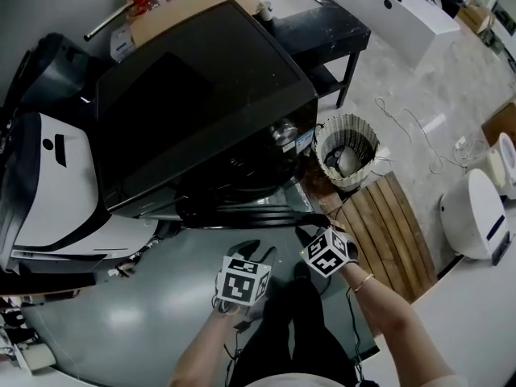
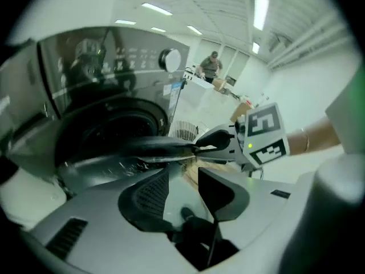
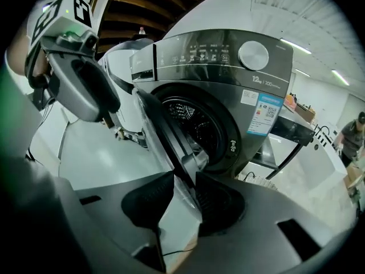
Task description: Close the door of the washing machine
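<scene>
Glossy floor (image 1: pixel 105 321), left hand-held gripper (image 2: pixel 183 177) apart, right hand-held gripper (image 3: pixel 183 178) apparently clamping round door (image 3: pixel 161 125).

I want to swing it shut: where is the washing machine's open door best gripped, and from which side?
Probably the free outer rim of the door, approached edge-on from the front, straddling it. It stands swung out from the drum opening, and that thin edge suits a pinch and gives leverage.

One washer (image 1: pixel 201 95) with one door (image 1: pixel 242 214). One basket (image 1: pixel 359 177), one black table (image 1: pixel 322 24). Two grippers: a left gripper (image 1: pixel 256 253) and a right gripper (image 1: pixel 313 224).
</scene>
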Demonstrator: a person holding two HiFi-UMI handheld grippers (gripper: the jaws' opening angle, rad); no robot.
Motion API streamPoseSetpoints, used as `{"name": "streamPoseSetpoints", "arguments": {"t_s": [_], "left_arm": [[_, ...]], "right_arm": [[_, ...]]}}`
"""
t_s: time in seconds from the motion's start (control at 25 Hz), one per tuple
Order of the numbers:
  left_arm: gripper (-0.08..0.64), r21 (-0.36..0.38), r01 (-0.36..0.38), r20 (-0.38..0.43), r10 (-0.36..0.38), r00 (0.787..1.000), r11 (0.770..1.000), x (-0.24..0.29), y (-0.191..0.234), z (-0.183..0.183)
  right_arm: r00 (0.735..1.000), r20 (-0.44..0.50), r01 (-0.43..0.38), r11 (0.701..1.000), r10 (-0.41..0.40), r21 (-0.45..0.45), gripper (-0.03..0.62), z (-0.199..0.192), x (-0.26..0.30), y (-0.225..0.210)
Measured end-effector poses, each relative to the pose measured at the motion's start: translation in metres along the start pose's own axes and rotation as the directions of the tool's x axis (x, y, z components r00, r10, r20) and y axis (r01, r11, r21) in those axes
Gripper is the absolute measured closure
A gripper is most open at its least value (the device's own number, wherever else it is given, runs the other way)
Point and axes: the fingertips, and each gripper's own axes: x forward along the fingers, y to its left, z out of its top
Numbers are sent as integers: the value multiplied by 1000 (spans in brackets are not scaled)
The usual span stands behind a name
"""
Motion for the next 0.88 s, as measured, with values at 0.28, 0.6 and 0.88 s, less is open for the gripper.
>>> {"name": "streamPoseSetpoints", "arguments": {"t_s": [0.28, 0.6, 0.88], "left_arm": [[393, 516, -254, 133, 217, 967, 818, -9, 37, 41], [390, 644, -353, 165, 327, 931, 679, 8, 76, 59], [426, 605, -391, 189, 352, 917, 694, 21, 100, 71]], "right_arm": [[1000, 15, 23, 999, -23, -38, 457, 12, 13, -26], [998, 45, 53, 998, -52, -26, 449, 30, 31, -49], [995, 73, 76, 996, -73, -38, 449, 47, 44, -69]]}}
